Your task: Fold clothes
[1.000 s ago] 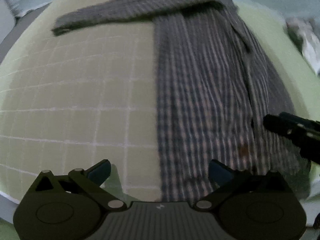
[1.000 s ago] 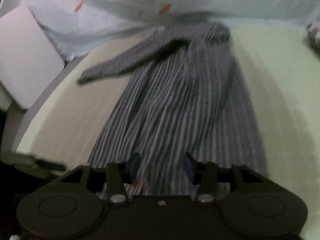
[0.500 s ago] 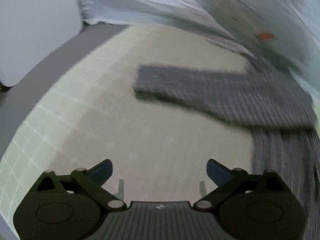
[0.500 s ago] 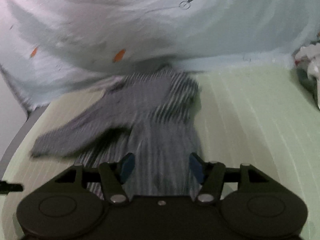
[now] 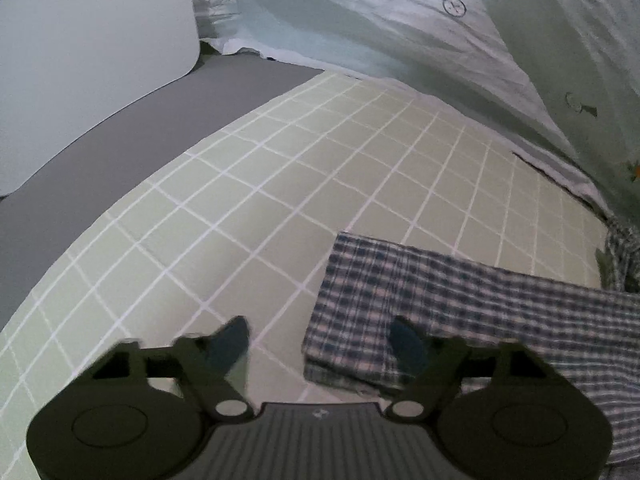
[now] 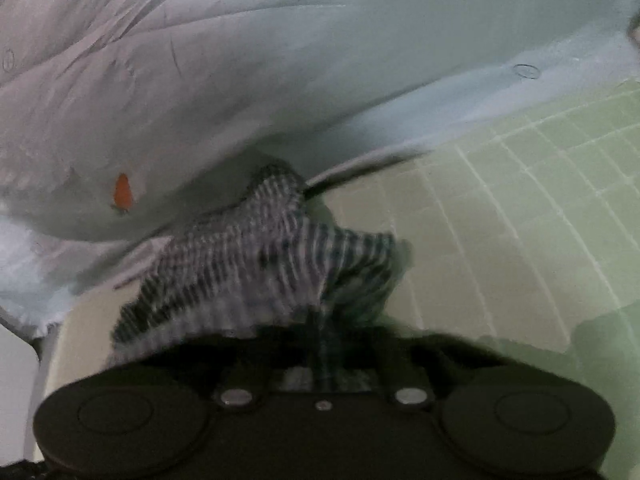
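Note:
A dark plaid shirt lies on a pale green gridded mat (image 5: 280,208). In the left wrist view its sleeve (image 5: 460,304) stretches flat from the right edge to the cuff just ahead of my left gripper (image 5: 324,344), which is open with the cuff end between its fingers. In the right wrist view the shirt's bunched collar and shoulder part (image 6: 264,264) rises right in front of my right gripper (image 6: 320,364). Its fingers are hidden by cloth and blur, with plaid fabric seeming pinched between them.
A crumpled light blue sheet (image 5: 400,28) with small prints hangs behind the mat, also in the right wrist view (image 6: 280,60). A grey table strip (image 5: 120,128) and a white board (image 5: 80,60) lie to the left of the mat.
My left gripper has moved up the mat from the shirt body to the sleeve cuff. My right gripper has moved forward to the collar area, where cloth now bunches at its fingers.

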A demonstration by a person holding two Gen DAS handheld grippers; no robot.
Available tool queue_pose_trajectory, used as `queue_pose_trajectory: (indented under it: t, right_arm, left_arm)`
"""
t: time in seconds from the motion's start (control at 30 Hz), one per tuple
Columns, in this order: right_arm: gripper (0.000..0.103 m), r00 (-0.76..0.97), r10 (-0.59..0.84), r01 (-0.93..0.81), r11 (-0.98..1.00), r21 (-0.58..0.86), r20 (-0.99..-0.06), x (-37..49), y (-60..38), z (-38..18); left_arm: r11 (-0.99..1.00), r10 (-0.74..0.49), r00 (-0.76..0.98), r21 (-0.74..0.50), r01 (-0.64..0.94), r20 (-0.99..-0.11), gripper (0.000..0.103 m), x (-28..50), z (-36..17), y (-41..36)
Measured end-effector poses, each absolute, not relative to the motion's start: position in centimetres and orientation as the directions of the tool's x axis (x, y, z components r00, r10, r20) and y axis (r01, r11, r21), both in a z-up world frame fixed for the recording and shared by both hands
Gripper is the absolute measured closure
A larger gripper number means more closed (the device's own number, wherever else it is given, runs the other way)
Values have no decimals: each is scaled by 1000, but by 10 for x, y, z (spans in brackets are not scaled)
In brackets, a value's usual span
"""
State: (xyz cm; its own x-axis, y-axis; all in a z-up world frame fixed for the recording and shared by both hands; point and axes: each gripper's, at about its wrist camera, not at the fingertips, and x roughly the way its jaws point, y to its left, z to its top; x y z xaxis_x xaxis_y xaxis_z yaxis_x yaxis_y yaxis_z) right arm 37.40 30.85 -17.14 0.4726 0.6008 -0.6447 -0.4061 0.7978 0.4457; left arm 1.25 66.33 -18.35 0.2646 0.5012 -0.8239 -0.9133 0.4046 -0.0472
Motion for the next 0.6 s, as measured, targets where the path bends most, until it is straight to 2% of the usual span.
queue_pose_trajectory:
  t: [0.03, 0.07, 0.13, 0.3, 0.33, 0.4, 0.43, 0.47, 0.53, 0.6]
  right_arm:
    - [101, 486, 592, -421, 803, 421, -643, 376, 314, -169]
    - [101, 499, 583, -436, 808, 395, -641, 379, 319, -167]
    - [101, 508, 564, -450, 818, 358, -651, 382, 327, -169]
    - [99, 521, 522, -462, 838, 290, -676, 386, 338, -177]
    - [94, 531, 510, -458, 845, 277, -677, 383, 337, -173]
    - [60, 569, 474, -444, 865, 234, -672, 374, 330, -162]
    - [31, 589, 456, -437, 874, 211, -667, 368, 325, -156]
    - [20, 606, 447, -437, 878, 194, -658, 359, 319, -148]
    - [17, 626, 450, -458, 873, 167, -637, 337, 306, -136]
    - [5, 611, 457, -501, 855, 132, -646, 312, 295, -131]
  left_arm:
    - [416, 504, 266, -39, -908, -821, 40, 14, -185, 663]
    - [434, 506, 279, -38, -900, -816, 50, 16, -185, 662]
    - [463, 507, 302, -40, -885, -808, 62, 19, -184, 660]
    - [433, 498, 313, -81, -898, -808, 62, 18, -184, 662]
    - [421, 494, 322, -101, -901, -808, 61, 15, -183, 663]
    - [399, 488, 337, -138, -907, -805, 54, 10, -181, 663]
    - [389, 489, 341, -150, -909, -803, 51, 7, -180, 663]
    - [380, 489, 346, -161, -911, -801, 48, 5, -180, 664]
    - [365, 483, 358, -187, -912, -799, 40, 1, -181, 663]
    - [354, 475, 369, -210, -911, -799, 39, -1, -183, 662]
